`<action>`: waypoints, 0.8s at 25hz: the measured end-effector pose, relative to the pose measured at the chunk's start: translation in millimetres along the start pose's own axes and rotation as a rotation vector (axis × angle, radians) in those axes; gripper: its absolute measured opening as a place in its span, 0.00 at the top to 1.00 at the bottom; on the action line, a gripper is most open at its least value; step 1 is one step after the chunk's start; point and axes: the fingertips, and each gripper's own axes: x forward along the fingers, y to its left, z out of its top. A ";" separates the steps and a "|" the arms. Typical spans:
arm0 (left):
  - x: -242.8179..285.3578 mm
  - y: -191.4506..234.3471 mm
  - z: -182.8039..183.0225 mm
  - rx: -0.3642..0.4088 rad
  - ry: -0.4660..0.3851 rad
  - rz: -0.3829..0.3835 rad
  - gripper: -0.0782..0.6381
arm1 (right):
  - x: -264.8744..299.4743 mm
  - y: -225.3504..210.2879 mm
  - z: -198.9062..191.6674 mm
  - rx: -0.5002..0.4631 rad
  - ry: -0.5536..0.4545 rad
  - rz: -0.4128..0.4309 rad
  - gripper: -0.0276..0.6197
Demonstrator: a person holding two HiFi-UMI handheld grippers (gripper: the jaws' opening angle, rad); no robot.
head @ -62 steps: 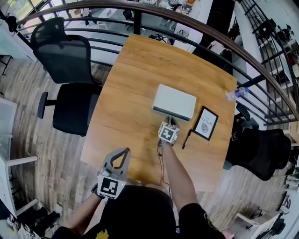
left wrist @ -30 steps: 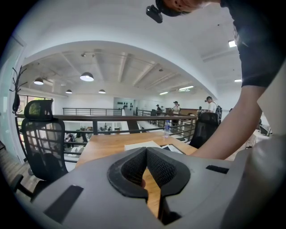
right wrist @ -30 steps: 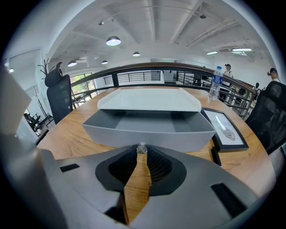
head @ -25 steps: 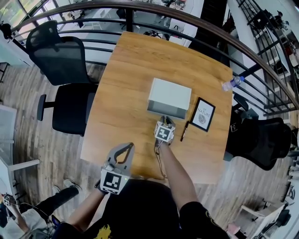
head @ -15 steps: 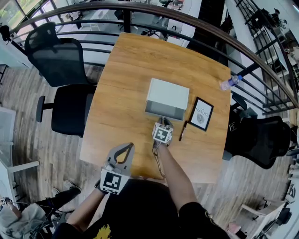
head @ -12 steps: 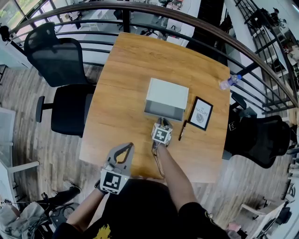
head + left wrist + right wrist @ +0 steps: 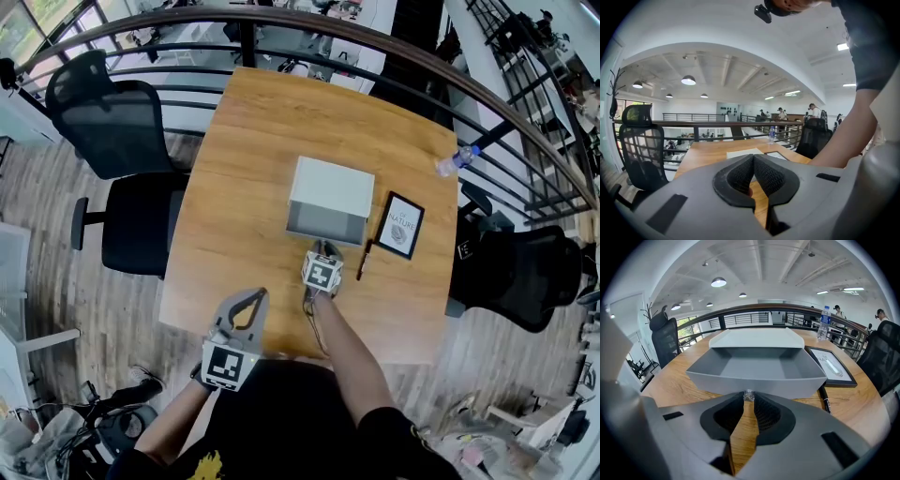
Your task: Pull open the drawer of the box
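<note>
At table [image 7: 234, 187] centre, head view: white box [image 7: 333, 186], grey drawer [image 7: 323, 225] standing out toward near edge. Right gripper [image 7: 323, 249] at drawer front. Left gripper [image 7: 246, 302] over near edge, well apart from box. Left gripper view: jaws closed together, nothing between. Right gripper view: jaws pinched on small silver knob [image 7: 748, 394] of drawer front.

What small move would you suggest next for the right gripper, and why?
Probably a short straight pull toward the person: the right gripper is shut on the knob, and the drawer sits only partly out of the box.
</note>
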 end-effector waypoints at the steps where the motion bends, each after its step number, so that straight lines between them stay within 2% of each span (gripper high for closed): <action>1: -0.5 -0.7 -0.5 0.002 0.004 -0.003 0.87 | -1.5 -0.1 -0.6 0.000 0.001 0.001 0.86; 9: -1.2 -4.0 1.9 -0.002 -0.021 -0.002 0.87 | -1.8 -3.8 -18.3 0.012 0.032 -0.017 0.86; 20: -2.7 -7.6 0.8 0.010 -0.015 -0.016 0.87 | -9.8 1.2 -18.7 0.011 0.017 -0.004 0.86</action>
